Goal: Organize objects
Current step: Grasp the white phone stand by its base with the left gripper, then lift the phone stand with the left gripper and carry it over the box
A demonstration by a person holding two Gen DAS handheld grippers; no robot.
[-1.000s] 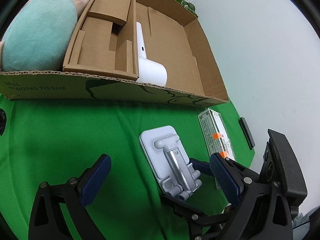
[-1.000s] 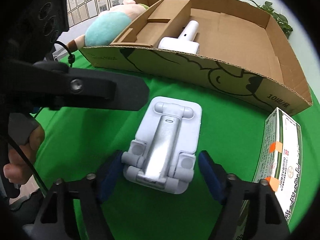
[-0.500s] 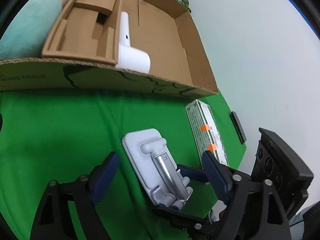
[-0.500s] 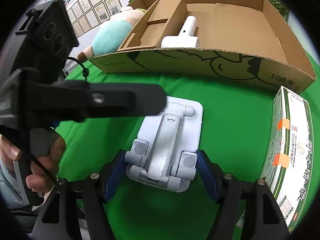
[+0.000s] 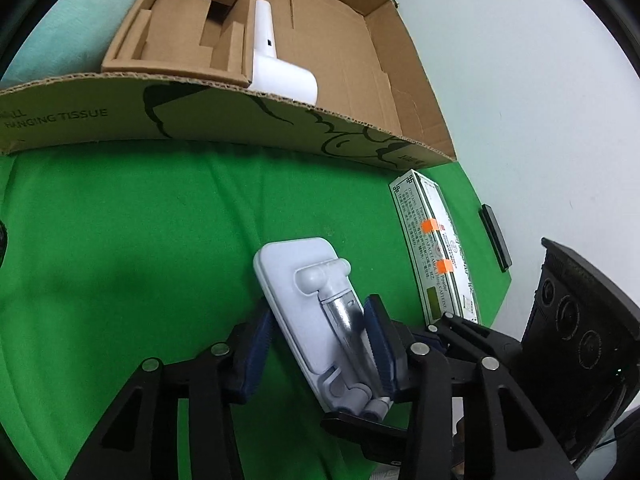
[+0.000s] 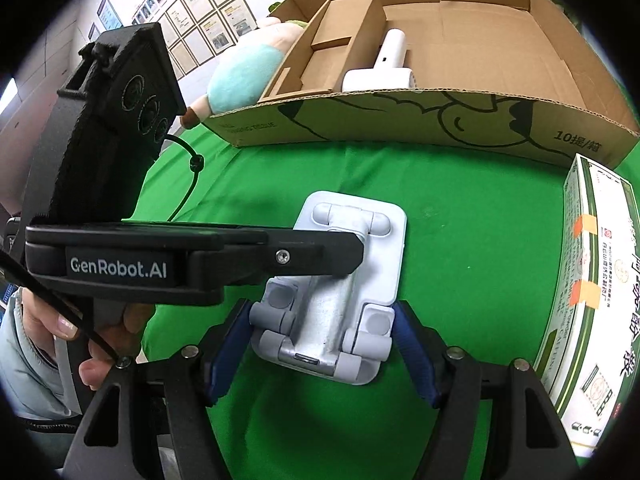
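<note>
A folded white phone stand (image 5: 304, 300) with a silver arm lies flat on the green cloth (image 5: 140, 240). My left gripper (image 5: 320, 344) straddles its near half. Its jaws are closing, and the blue pads (image 5: 378, 340) touch the plate's left edge and the silver arm. In the right wrist view the stand (image 6: 360, 272) has my right gripper (image 6: 320, 352) shut on its hinged end, one pad against each side. The left gripper's black finger (image 6: 312, 256) crosses over the stand's middle there. A hand (image 6: 100, 340) holds the left gripper's handle.
An open cardboard box (image 5: 416, 92) stands behind, holding a cardboard insert (image 5: 180, 40) and a white handheld device (image 5: 276, 64). A teal plush toy (image 6: 240, 80) lies left of it. A green-and-white carton (image 5: 436, 248) lies to the right, with a black bar (image 5: 496, 236) at the cloth's edge.
The left gripper's jaws have come in from wide apart onto the phone stand. The right gripper has rolled slightly and kept its hold on the stand's end.
</note>
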